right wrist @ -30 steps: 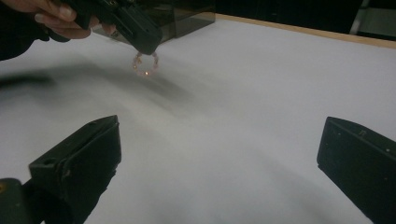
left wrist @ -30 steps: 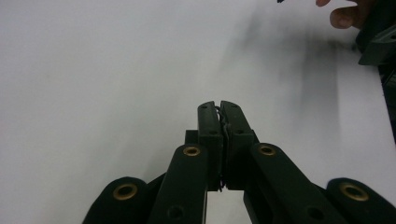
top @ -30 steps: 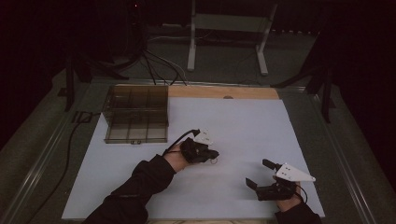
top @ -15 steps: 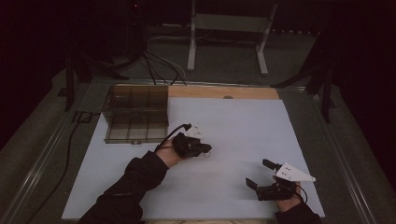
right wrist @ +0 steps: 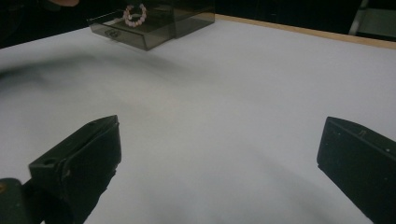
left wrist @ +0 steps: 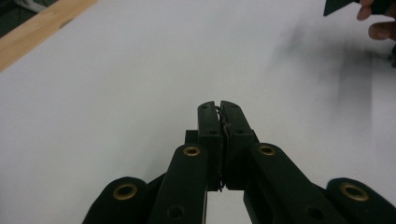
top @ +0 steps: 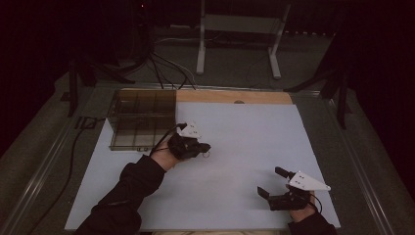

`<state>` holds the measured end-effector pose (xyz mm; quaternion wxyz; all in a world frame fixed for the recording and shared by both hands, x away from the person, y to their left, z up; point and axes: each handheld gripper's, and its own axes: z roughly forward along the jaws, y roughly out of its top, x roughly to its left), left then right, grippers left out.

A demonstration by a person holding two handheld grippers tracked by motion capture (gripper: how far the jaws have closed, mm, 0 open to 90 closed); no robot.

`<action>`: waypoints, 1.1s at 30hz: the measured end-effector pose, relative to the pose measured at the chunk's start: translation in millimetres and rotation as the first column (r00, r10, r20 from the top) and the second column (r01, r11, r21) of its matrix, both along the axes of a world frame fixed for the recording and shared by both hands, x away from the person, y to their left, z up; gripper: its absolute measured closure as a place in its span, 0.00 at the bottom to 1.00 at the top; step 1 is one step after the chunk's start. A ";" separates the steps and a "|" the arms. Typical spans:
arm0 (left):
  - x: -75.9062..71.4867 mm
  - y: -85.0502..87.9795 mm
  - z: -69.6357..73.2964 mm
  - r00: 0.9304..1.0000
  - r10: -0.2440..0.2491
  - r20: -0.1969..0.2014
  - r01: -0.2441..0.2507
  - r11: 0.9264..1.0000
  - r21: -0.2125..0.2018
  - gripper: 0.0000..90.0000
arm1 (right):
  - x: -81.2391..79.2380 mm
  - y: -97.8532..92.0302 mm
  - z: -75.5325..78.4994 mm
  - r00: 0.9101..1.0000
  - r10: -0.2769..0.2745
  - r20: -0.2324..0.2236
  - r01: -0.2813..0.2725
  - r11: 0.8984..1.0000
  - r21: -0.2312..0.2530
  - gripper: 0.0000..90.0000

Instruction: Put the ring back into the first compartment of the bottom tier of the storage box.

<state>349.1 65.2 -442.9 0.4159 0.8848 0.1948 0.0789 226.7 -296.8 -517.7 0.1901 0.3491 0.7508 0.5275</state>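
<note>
High view: left claw (top: 204, 147) is sitting mid-table, just right of the box (top: 142, 120), pointing right. Something tiny and ring-like is hanging at its tip, too small to identify. The left forearm is reaching in diagonally from bottom left in a dark sleeve (top: 128, 192). Right claw (top: 275, 183) is resting near the table's (top: 244, 132) near-right corner, pointing left; the right hand is cut off by the bottom edge. The room behind is dark, with a stand (top: 238, 34) and cables (top: 164, 63) barely readable.

Left gripper view: left claw (left wrist: 219, 108) is showing its jaws pressed together on a thin wire-like thing (left wrist: 221, 122), mostly hidden between the pads. White table sheet (left wrist: 116, 84) ahead; wood edge (left wrist: 42, 28) is showing at top left. Fingertips (left wrist: 380, 30) of the other hand are clipped at top right, blurred.

Right gripper view: right claw (right wrist: 217, 144) is standing with jaws wide apart, nothing between them, both cropped by the frame. The box (right wrist: 154, 23) is lying far off at top, a pink bead ring (right wrist: 135, 15) showing at it; whether inside or in front is unclear.
</note>
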 end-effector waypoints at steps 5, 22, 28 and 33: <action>3.0 14.0 5.8 0.999 0.032 0.009 -0.032 0.999 -0.002 1.00 | 0.1 -0.4 0.0 1.000 -0.002 -0.001 0.002 1.000 0.004 0.00; 6.6 56.4 19.7 0.991 0.129 0.031 -0.128 0.991 -0.036 1.00 | 0.2 -0.1 -0.1 1.000 -0.004 0.000 0.004 1.000 0.002 0.00; 8.6 70.0 20.6 0.985 0.171 0.028 -0.169 0.984 -0.060 1.00 | 0.2 -0.1 0.0 1.000 -0.003 0.000 0.003 1.000 0.001 0.00; 9.9 82.1 22.0 0.979 0.201 0.028 -0.199 0.977 -0.071 1.00 | 0.1 -0.2 0.0 1.000 -0.005 -0.001 0.005 1.000 0.003 0.00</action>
